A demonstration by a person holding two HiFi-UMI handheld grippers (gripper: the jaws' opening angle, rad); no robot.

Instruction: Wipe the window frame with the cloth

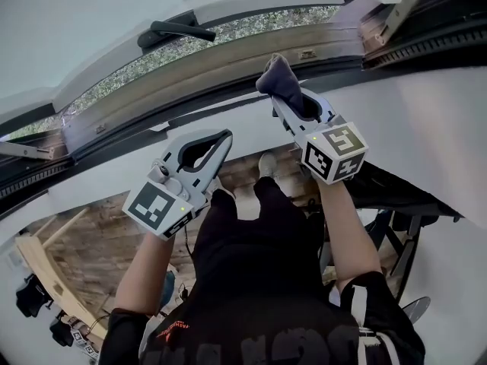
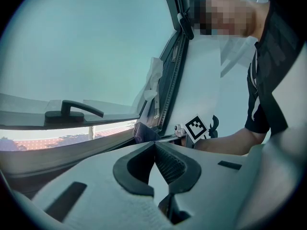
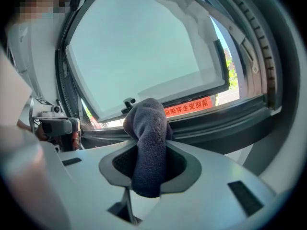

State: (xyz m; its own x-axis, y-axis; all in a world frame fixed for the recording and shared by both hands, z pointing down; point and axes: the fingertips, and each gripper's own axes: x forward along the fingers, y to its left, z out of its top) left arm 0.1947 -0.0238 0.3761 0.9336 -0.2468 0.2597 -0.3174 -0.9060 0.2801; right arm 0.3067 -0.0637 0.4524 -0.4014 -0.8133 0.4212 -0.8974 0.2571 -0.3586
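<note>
A dark grey cloth (image 1: 278, 77) is bunched in my right gripper (image 1: 288, 97), which is shut on it. The cloth's tip sits at the dark lower rail of the window frame (image 1: 228, 90); contact cannot be told. In the right gripper view the cloth (image 3: 146, 128) sticks up between the jaws in front of the frame's lower rail (image 3: 216, 123). My left gripper (image 1: 225, 137) hangs lower and to the left over the white sill, shut with nothing in it. Its jaw tips meet in the left gripper view (image 2: 154, 143), with the cloth (image 2: 143, 132) beyond them.
The window sash is swung open, its black handle (image 1: 171, 30) up and left of the cloth. A white sill (image 1: 426, 120) runs under the frame. Below are a wooden floor (image 1: 91, 249), the person's legs and a black stand (image 1: 399, 226) at the right.
</note>
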